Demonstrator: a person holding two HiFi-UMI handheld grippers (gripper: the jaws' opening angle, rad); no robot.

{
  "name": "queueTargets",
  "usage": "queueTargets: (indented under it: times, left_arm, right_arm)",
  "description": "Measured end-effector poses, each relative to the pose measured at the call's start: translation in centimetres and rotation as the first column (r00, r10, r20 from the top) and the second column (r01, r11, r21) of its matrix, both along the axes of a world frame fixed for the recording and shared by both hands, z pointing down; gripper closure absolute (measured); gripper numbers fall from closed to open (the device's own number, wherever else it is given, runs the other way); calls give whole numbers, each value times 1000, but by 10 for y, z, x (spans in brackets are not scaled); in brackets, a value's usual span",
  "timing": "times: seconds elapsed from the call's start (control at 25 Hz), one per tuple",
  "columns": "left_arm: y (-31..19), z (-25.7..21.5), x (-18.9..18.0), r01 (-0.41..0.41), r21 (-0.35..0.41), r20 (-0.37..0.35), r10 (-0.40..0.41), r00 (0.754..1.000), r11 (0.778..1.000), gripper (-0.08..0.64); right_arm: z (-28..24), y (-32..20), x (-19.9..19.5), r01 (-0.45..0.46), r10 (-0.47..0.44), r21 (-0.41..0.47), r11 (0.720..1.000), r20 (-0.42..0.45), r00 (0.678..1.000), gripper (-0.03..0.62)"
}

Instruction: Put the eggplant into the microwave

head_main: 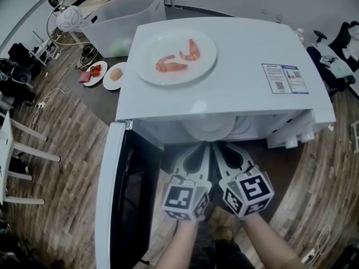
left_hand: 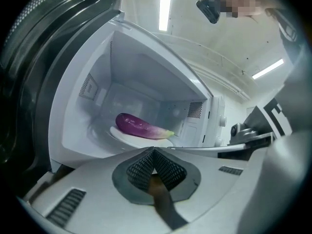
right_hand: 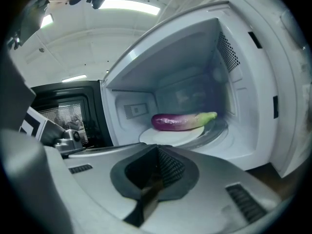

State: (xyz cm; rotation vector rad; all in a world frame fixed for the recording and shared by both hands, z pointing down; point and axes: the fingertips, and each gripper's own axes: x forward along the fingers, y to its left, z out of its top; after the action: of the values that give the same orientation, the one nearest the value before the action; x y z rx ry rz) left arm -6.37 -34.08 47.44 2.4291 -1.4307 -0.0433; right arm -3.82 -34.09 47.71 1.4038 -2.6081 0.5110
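A purple eggplant (left_hand: 139, 126) (right_hand: 183, 121) with a green stem end lies on a white plate (left_hand: 127, 136) (right_hand: 168, 136) inside the white microwave (head_main: 241, 97). The microwave's door (head_main: 109, 195) stands swung open at the left. In the head view the eggplant is hidden under the microwave's top. My left gripper (head_main: 203, 148) (left_hand: 153, 150) and right gripper (head_main: 222, 148) (right_hand: 157, 148) hover side by side just outside the opening, pointing in. Both are shut with nothing between their tips, apart from the eggplant.
On top of the microwave rests a white plate (head_main: 147, 66) with two shrimps. Behind it on a dark table stand a clear plastic bin (head_main: 123, 21) and two small plates of food (head_main: 94, 73) (head_main: 115, 74). White chairs (head_main: 17, 144) stand on the wooden floor at the left.
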Motion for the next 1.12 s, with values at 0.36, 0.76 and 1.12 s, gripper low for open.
queueTargets:
  times: [0.36,0.76,1.12]
  left_arm:
    - [-9,2,2,-8,-23,-19,8,1000,1000,560]
    - [-16,2,1,-9,-49,-41,7,999,999,560]
    - [-11,5,5,-26,-58,-32,24,999,998,560]
  right_arm:
    - [2,-11,2,-5,5,-11,1000,12,1000,595]
    - [2,-16,0,15,-13,-38,999,47,999,594]
    - [7,-7,3,33,-29,-65,997,59,998,592]
